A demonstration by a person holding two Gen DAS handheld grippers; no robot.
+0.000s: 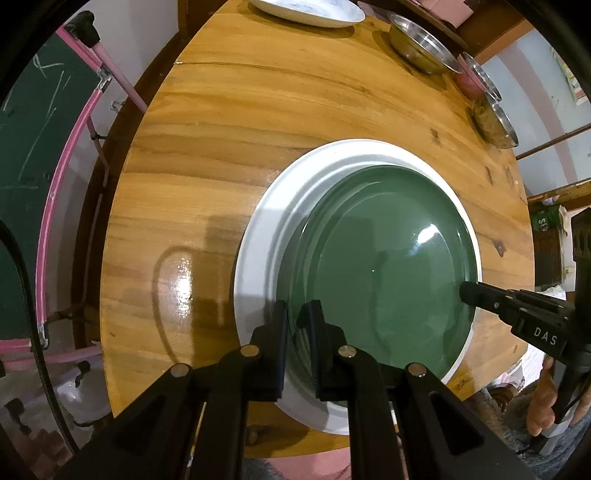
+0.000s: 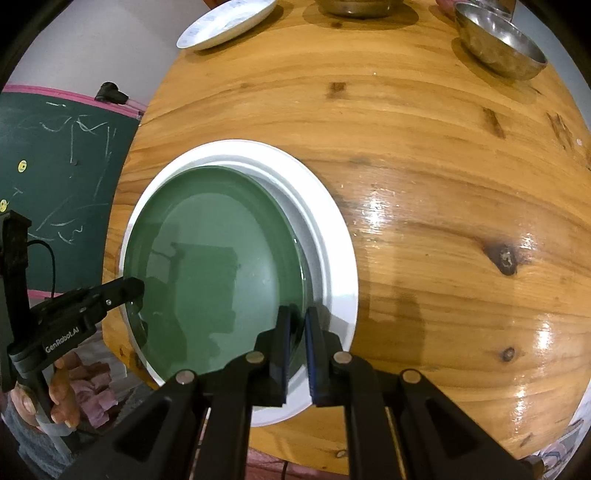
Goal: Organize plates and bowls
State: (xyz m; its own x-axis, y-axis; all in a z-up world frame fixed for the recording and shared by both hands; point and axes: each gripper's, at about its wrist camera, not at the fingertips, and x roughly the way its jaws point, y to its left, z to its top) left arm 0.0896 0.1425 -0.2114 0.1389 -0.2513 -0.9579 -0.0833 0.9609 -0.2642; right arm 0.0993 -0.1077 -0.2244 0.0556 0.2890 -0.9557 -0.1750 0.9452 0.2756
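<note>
Lying inside a white plate (image 1: 255, 236) near the wooden table's (image 1: 229, 110) front edge: a green plate (image 1: 388, 266). Clamping its rim at 7 o'clock, left gripper (image 1: 300, 314); clamping it at 4 o'clock, right gripper (image 2: 298, 317). Sitting far off at 12 and 1 o'clock: another white plate (image 1: 306, 11) and 2 steel bowls (image 1: 421, 40).

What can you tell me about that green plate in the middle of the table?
The green plate is round, dark green and glossy, like glazed ceramic, with a flat centre and a raised rim; it mirrors a window and dark shapes. It looks empty and unbroken. It sits inside a larger white plate, off-centre, on the wooden table. The left gripper and right gripper, both shut, clamp its rim on opposite sides.
</note>
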